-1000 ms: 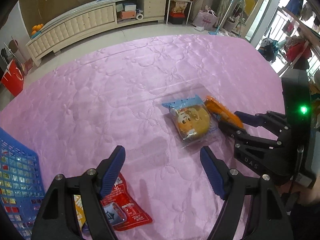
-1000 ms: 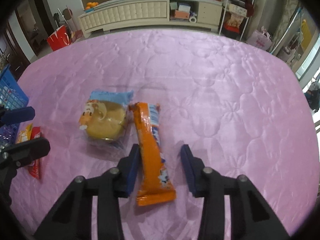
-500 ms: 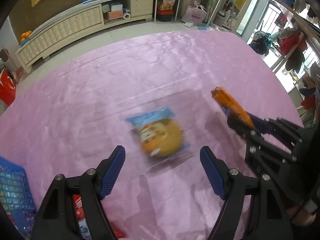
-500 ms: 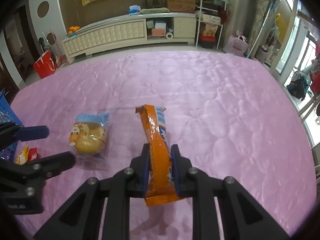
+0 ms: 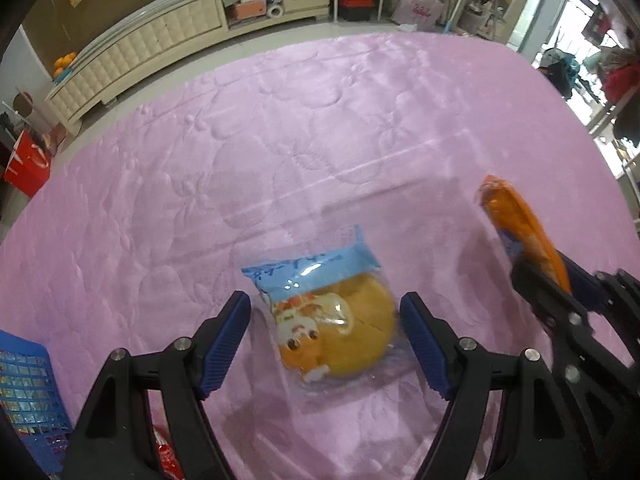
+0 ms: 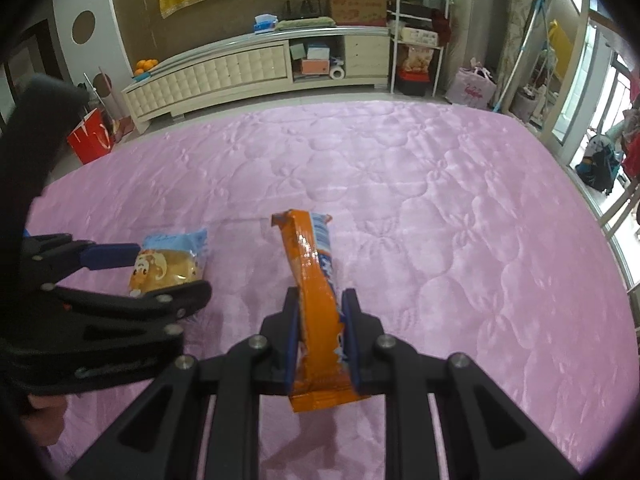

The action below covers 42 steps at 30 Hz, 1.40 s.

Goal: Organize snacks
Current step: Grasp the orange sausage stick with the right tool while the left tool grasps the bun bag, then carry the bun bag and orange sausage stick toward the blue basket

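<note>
Long orange foil snack bar (image 6: 316, 300) pinched in right claw (image 6: 320, 344), lifted off pink quilted bed (image 6: 440, 208). Left claw (image 5: 324, 344) gapes around clear-wrapped round bun (image 5: 340, 328) mid-bed, untouched. Risk: slippery, crinkly wrapper may slide from pads, or bun squash.

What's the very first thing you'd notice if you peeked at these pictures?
Probably the orange snack bar pinched in the right gripper, lifted above the big pink quilted cover. Next, the bun packet with a cartoon face lying flat on the cover, right between the wide-open fingers of the left gripper. A blue basket peeks in at the left edge.
</note>
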Motion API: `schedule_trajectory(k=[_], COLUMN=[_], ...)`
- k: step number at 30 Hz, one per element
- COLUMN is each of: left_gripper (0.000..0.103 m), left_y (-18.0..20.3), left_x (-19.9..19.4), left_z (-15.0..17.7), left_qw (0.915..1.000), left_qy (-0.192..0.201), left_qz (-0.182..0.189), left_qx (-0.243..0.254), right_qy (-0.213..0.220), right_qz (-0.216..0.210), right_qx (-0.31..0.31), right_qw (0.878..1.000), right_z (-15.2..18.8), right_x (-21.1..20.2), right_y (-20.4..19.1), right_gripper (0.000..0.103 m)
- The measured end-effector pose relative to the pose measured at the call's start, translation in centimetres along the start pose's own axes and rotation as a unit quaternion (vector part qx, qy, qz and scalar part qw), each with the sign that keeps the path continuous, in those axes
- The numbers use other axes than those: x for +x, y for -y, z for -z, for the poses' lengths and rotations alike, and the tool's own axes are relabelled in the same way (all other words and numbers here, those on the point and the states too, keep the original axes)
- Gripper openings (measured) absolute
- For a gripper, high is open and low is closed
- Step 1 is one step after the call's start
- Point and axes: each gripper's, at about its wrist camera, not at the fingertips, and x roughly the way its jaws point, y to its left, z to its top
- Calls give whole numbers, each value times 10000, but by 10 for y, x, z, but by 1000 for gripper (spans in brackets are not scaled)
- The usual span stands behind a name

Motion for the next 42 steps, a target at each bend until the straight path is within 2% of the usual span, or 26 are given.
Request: schedule_trajectory(k=[5, 7, 9, 14, 17, 24, 28, 34, 42], left_gripper=[79, 73, 54, 52, 52, 52, 52, 52, 52], left_y=[-5, -6, -3, 8, 9, -17, -31, -51, -96], left_x=[4, 2, -3, -18, -36, -112, -149, -198, -250], left_z=[-2, -1, 1, 16, 25, 57, 75, 105, 149], left_qw=[9999, 9999, 9999, 9998, 9995, 9947, 9929, 9886, 9815], left_qy=[126, 131, 138, 165, 277, 755, 997, 1296, 1683], left_qz=[8, 10, 42, 131, 178, 508, 345, 328, 248], left_qx=[-109, -90, -39, 6, -34, -482, -541, -691, -874], right_qy=[-51, -72, -90, -162, -105, -74, 29, 215, 456], right_qz=[3, 24, 47, 36, 11, -141, -284, -347, -456], right_qx=[13, -27, -23, 69, 63, -13, -232, -536, -889], right_qw=[10000, 10000, 9999, 9998, 9999, 9999, 9993, 9977, 9940], right_z=[-2, -2, -1, 0, -2, -7, -6, -5, 0], right_x=[7, 8, 8, 1, -14, -52, -82, -124, -170], right_y=[-3, -3, -4, -7, -8, -22, -46, -83, -136], right_gripper=[24, 24, 24, 24, 24, 24, 24, 24, 24])
